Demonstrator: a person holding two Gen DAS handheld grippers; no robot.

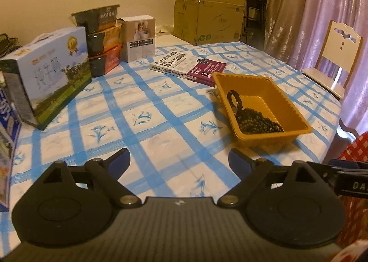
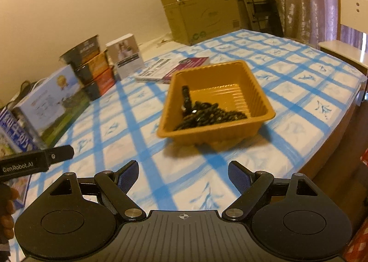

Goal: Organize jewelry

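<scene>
An orange plastic tray (image 1: 296, 110) stands on the blue-checked tablecloth, also in the right wrist view (image 2: 260, 91). Inside it lie a pile of dark beads (image 1: 260, 123) and a black ring-shaped piece (image 1: 233, 98) leaning on the tray's left wall; both show in the right wrist view, the beads (image 2: 209, 115) and the black piece (image 2: 185, 96). My left gripper (image 1: 179, 160) is open and empty, near and left of the tray. My right gripper (image 2: 182, 174) is open and empty, short of the tray.
An AutoCAD book (image 1: 187, 66) lies behind the tray. Boxes line the left side: a milk carton box (image 1: 48, 73), stacked food boxes (image 1: 101, 41), a white box (image 1: 140, 37). A cardboard box (image 1: 207, 11) stands at the back. A chair (image 1: 335, 54) is at the right edge.
</scene>
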